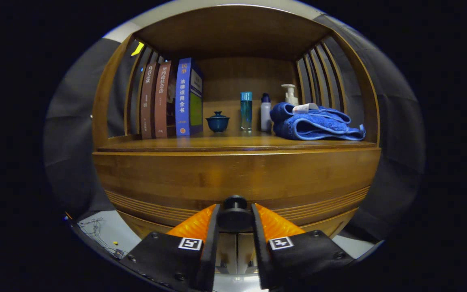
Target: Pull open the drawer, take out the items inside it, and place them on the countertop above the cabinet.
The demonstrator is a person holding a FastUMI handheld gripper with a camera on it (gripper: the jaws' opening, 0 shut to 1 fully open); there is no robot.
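The gripper (235, 217) has its two fingers squeezed tight on the round black knob (234, 215) of the wooden drawer (233, 178).

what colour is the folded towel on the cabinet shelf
Blue towel, clearest in the gripper view.

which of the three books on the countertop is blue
The book nearest the teacup; the other two are brownish. The fingers grip the drawer knob.
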